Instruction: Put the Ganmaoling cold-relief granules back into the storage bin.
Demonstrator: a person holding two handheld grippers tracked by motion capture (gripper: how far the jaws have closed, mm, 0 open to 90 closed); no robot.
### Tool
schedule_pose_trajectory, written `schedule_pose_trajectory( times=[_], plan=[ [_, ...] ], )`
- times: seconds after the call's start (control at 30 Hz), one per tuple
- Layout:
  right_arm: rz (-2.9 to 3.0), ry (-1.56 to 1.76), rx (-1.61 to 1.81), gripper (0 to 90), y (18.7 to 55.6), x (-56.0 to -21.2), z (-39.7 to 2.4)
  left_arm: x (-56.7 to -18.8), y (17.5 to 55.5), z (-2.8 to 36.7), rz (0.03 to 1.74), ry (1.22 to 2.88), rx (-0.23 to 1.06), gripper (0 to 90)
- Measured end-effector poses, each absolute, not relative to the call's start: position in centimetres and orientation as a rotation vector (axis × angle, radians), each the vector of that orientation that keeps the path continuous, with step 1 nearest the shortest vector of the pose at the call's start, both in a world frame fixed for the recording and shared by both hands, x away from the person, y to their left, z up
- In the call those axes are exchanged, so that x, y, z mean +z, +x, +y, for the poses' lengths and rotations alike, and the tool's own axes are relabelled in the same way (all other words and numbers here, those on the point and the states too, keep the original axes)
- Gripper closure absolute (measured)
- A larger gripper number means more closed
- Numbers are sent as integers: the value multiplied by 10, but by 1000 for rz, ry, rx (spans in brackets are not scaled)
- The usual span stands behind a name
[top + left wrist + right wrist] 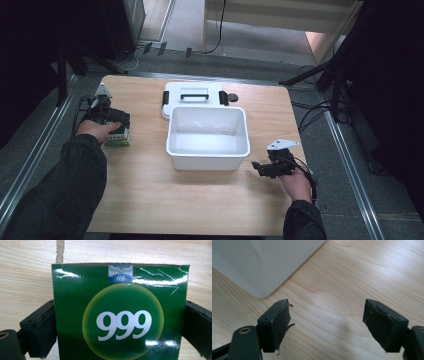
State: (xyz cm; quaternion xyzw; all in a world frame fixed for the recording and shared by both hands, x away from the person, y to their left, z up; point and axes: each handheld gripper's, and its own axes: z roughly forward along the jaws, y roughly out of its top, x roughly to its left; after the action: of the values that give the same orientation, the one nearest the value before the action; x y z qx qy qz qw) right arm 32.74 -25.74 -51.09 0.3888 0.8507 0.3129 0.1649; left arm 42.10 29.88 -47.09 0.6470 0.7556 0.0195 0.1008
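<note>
One table: a pale wooden table (150, 200) with rounded corners, standing on grey floor (30, 150); the room around it is dark.
Bin: a white bin (208, 138) sits mid-table, between the two claws, open side up.
Lid: a white lid (192, 97) with black clasps lies flat just behind the bin, touching its far edge.
Box: a green box (120, 320) marked 999 sits between the left claw's jaws, near the table's left edge.
Left claw: the left claw (112, 122) has both pads against the box's sides, gripping it.
Right claw: the right claw (327, 325) rests released, jaws wide over bare wood, the bin's corner just ahead.
Left gripper view: gives the box's print and a small 666 sticker (120, 273).
High view: gives both sleeves and a dark round disc (232, 97) beside the lid.
</note>
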Motion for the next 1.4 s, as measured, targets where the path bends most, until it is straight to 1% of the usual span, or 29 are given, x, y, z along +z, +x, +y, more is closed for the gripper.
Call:
schedule_pose_trajectory(
  times=[0.13, 0.33, 0.5, 0.63, 0.73, 1.2, 1.4],
  plan=[
    [2432, 1108, 888, 220, 326, -510, -256, -470, 422, 297, 2192, 1973, 54, 40],
    [2443, 1091, 887, 220, 327, -511, -255, -469, 423, 297, 2208, 1976, 44, 48],
    [2441, 1093, 886, 220, 327, -511, -256, -469, 425, 298, 2204, 1991, 16, 52],
    [2448, 1087, 860, 220, 327, -512, -253, -467, 427, 301, 2215, 1969, -17, 57],
    [2454, 1075, 855, 220, 327, -512, -252, -465, 428, 300, 2225, 1995, -2, 58],
    [2437, 1094, 912, 219, 327, -509, -253, -439, 431, 295, 2206, 1966, -39, 59],
    [2436, 1103, 911, 220, 326, -510, -254, -424, 434, 292, 2209, 1980, -48, 59]
  ],
)
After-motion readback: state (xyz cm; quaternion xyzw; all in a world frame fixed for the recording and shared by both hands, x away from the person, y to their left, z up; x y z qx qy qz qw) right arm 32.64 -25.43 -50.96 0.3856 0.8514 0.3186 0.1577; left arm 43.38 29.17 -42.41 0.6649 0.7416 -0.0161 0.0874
